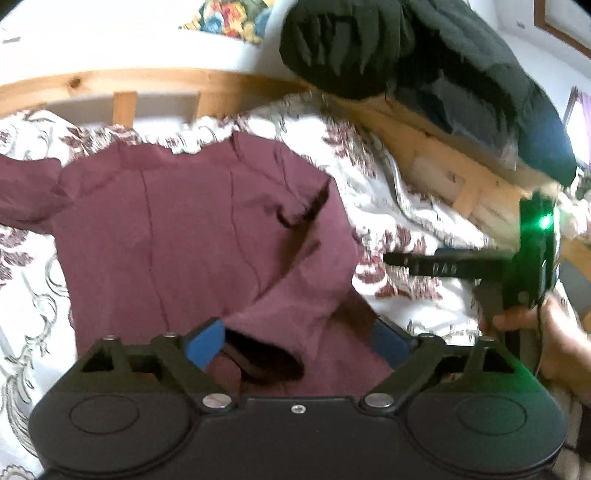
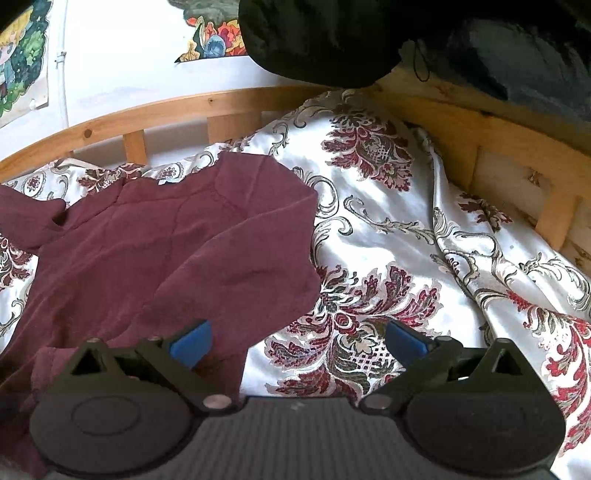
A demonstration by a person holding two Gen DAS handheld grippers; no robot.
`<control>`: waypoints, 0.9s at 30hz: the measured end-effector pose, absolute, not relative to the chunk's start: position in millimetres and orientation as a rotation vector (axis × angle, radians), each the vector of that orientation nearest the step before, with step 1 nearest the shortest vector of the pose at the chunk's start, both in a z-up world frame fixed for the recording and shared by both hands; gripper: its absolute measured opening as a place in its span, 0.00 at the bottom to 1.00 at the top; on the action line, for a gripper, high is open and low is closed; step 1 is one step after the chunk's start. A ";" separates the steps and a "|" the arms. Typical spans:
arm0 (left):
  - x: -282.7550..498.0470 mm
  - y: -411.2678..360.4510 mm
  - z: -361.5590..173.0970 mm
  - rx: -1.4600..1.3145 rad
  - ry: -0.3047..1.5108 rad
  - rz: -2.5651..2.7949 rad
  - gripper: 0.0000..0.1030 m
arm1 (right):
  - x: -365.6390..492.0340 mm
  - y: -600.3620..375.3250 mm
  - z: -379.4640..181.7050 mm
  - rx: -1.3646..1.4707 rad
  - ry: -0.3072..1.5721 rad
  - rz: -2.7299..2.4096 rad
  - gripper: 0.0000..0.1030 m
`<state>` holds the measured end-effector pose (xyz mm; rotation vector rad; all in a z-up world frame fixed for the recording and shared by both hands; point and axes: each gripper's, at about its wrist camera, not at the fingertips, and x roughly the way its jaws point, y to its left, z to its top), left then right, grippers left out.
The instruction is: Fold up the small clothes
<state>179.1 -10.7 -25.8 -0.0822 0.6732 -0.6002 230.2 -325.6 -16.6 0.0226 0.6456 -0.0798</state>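
Note:
A maroon long-sleeved top (image 1: 177,236) lies spread on a floral bedspread (image 1: 399,206). Its right sleeve is folded across the body, with the dark cuff opening near my left gripper (image 1: 295,347). That gripper is open, its blue pads either side of the sleeve end, holding nothing. In the right wrist view the top (image 2: 147,251) lies at the left. My right gripper (image 2: 299,343) is open and empty, its left pad over the garment's edge, its right pad over the bedspread (image 2: 406,229). The right gripper also shows in the left wrist view (image 1: 391,260), held by a hand.
A wooden bed rail (image 2: 236,107) runs along the back and right side. A dark bundle of bedding (image 2: 369,33) hangs over the rail at the top right. Posters (image 2: 22,55) hang on the white wall behind.

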 end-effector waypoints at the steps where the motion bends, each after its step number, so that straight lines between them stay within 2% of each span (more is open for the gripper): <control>1: 179.4 -7.7 -23.5 -0.096 0.657 -0.586 0.95 | 231.4 -325.6 -17.7 0.021 0.648 -0.080 0.99; 2: 180.5 -4.9 -22.1 -0.109 0.641 -0.568 0.98 | 232.4 -325.0 -18.8 0.020 0.652 -0.080 0.99; 5: 189.0 4.2 -21.8 -0.176 0.621 -0.477 0.99 | 235.3 -323.7 -22.1 0.018 0.660 -0.080 0.99; 11: 223.0 24.8 -40.2 -0.367 0.710 -0.321 0.99 | 242.4 -320.1 -24.2 0.004 0.643 -0.074 0.99; 19: 234.9 10.9 -53.9 -0.278 0.694 -0.360 0.99 | 268.1 -321.8 -18.8 -0.105 0.568 -0.015 1.00; 27: 239.5 -10.5 -66.9 -0.196 0.722 -0.449 0.99 | 310.5 -355.9 -23.1 -0.048 0.489 0.022 0.99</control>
